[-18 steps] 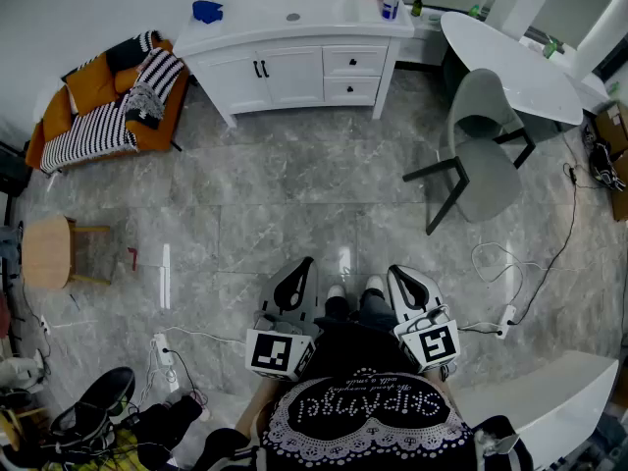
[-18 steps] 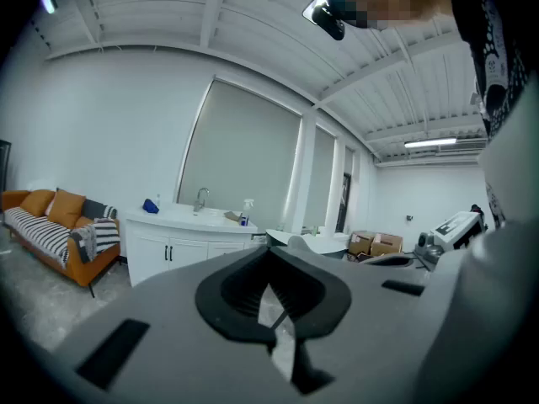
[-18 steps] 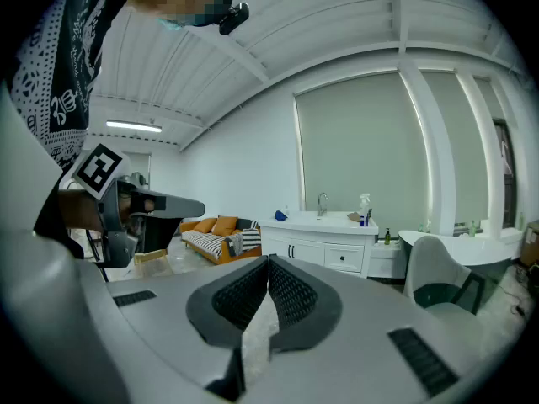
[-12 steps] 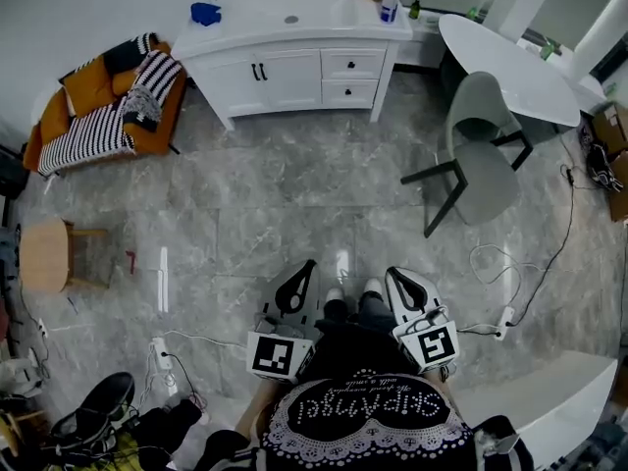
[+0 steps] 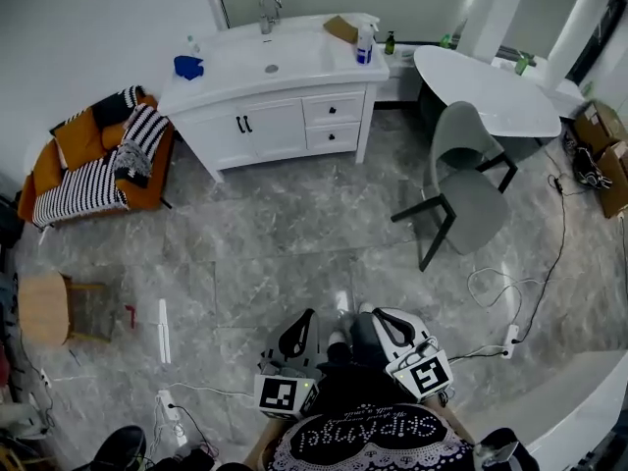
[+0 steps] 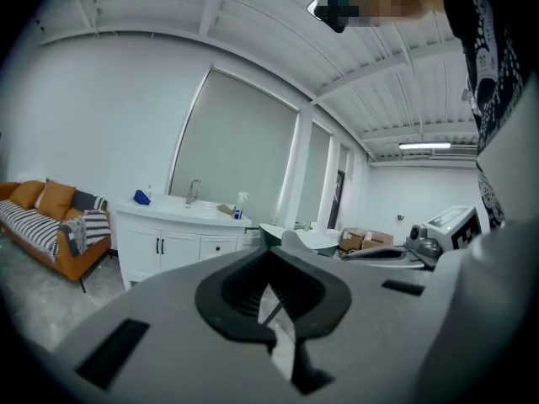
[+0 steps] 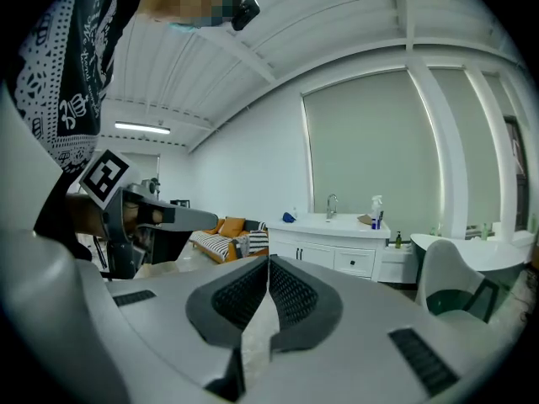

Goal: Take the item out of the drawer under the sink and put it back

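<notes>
A white vanity (image 5: 265, 116) with a sink and tap stands against the far wall in the head view. It has two doors and two shut drawers (image 5: 332, 123) under the counter. It also shows far off in the left gripper view as the vanity (image 6: 173, 241) and in the right gripper view as the vanity (image 7: 333, 247). Both grippers are held close to the person's body, several steps from it. My left gripper (image 5: 309, 314) (image 6: 269, 257) is shut and holds nothing. My right gripper (image 5: 367, 310) (image 7: 269, 263) is shut and holds nothing too.
A spray bottle (image 5: 365, 42) and a blue cloth (image 5: 188, 67) sit on the counter. An orange sofa (image 5: 93, 155) stands at the left, a grey chair (image 5: 461, 189) and a white oval table (image 5: 486, 86) at the right. Cables (image 5: 510, 292) and a power strip (image 5: 165, 400) lie on the marble floor.
The head view has shifted: the vanity now sits lower and further left, with the wall and tap above it showing. Both grippers appear lower in the picture and stay shut.
</notes>
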